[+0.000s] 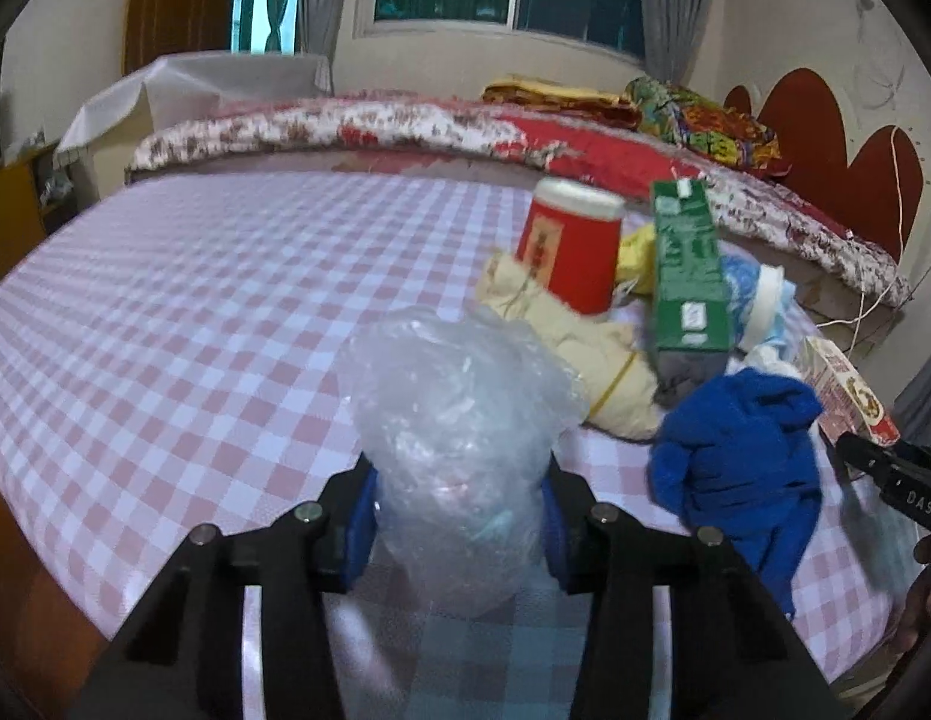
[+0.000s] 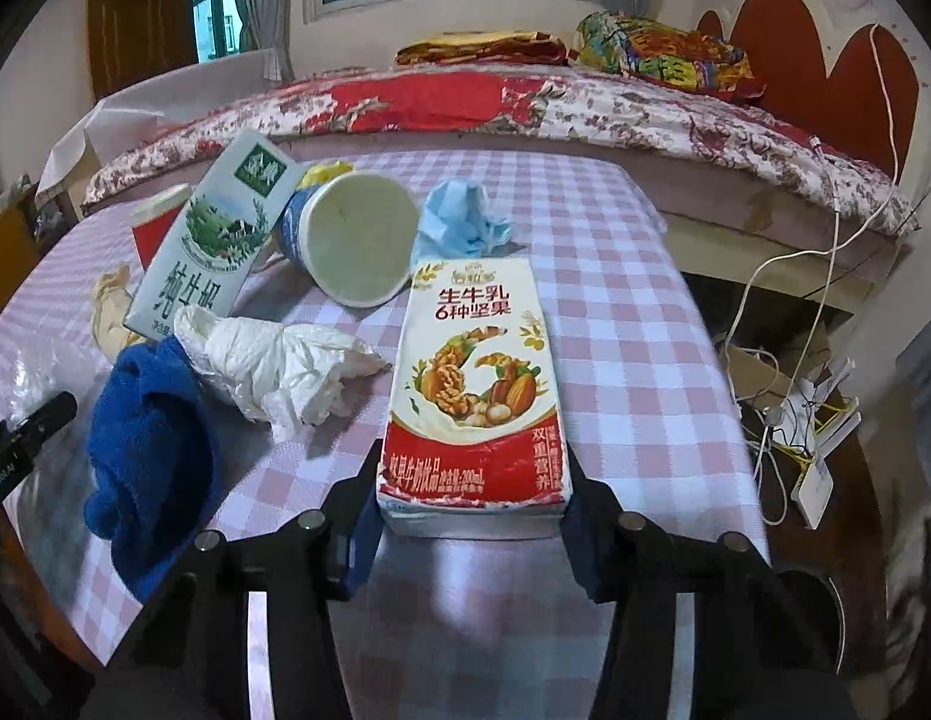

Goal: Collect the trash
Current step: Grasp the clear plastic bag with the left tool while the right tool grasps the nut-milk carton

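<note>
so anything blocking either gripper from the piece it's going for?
No. The left gripper already has the clear plastic bag between its pads, and the right gripper brackets the near end of the nut milk carton. The blue cloth lies off to the side.

Crumpled clear plastic bag: thin, glossy film. Red-and-white nut-milk carton: smooth, coated, glossy paperboard. Blue terry cloth: matt, fuzzy. Checked pink-and-white desk cover: smooth, slightly sheened.

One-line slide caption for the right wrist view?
Right gripper closes on a nut-milk carton lying on the checked tablecloth, beside crumpled white paper.
</note>
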The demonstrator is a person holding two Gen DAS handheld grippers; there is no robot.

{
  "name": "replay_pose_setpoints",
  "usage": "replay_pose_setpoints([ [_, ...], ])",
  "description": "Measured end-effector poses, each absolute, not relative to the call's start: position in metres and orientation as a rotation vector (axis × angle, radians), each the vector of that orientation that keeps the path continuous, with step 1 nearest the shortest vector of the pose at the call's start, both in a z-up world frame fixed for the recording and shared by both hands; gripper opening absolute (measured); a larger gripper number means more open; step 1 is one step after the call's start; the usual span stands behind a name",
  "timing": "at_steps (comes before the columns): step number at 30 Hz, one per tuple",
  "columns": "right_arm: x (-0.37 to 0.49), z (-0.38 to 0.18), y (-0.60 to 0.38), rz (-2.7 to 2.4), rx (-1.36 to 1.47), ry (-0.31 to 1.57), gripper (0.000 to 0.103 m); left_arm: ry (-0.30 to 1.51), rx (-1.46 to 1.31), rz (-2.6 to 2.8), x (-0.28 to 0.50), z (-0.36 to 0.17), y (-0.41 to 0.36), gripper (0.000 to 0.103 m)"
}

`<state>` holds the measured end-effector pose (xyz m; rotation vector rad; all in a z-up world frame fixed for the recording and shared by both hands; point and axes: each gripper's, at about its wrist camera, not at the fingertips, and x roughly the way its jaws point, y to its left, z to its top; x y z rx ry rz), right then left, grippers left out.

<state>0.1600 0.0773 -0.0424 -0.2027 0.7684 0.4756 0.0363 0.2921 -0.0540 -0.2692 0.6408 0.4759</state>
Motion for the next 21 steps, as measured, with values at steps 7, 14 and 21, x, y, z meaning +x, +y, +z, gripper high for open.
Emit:
replay_pose_setpoints([
  [7,0.144,-0.020,0.046,0.457,-0.191,0.700,0.053,0.599,-0.235,0.439,0.028,-0.033,0.267,0.047],
  [14,0.128,-0.009,-0.009,0.390,-0.184,0.670,0.053,0.579,-0.193,0.320,0.034,-0.016,0.218,0.047],
  [21,0.115,-0.006,-0.079,0.299,-0.152,0.669,0.053,0.581,-0.138,0.183,0.057,-0.007,0.161,0.047],
])
